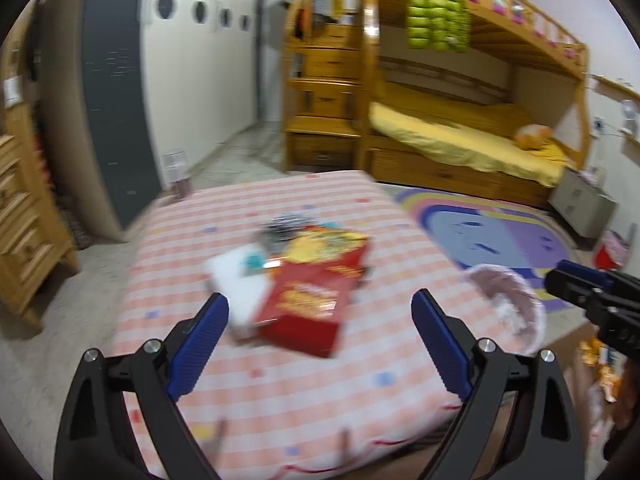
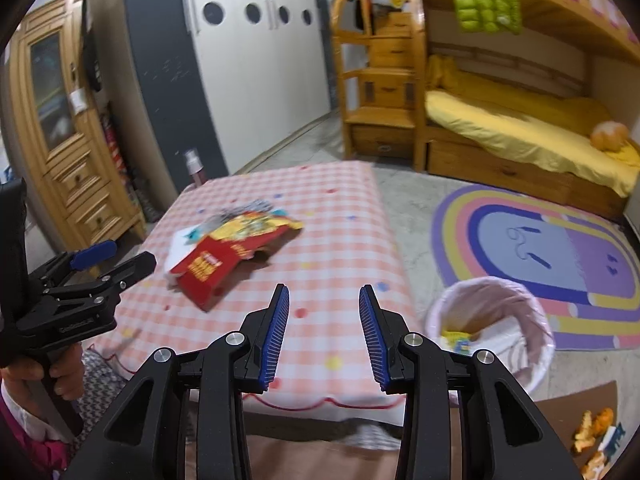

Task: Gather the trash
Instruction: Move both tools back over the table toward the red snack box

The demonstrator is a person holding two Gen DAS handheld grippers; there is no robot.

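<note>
A red and yellow snack box (image 1: 316, 300) lies on the pink checked table (image 1: 280, 392), overlapping a white packet (image 1: 240, 292) and a dark wrapper (image 1: 286, 226). My left gripper (image 1: 320, 300) is open, its fingers on either side of the box and a little short of it. My right gripper (image 2: 324, 300) is open and empty over the table's near right part. The box (image 2: 224, 258) lies to its left. A bin with a pink liner (image 2: 492, 328) stands on the floor right of the table, with a yellow wrapper inside.
A rainbow rug (image 2: 540, 248) lies right of the table. A wooden bunk bed (image 2: 520, 120) stands behind. A wooden cabinet (image 2: 68, 120) and a wardrobe (image 2: 248, 60) are on the left. Orange scraps (image 2: 596, 436) lie on the floor at bottom right.
</note>
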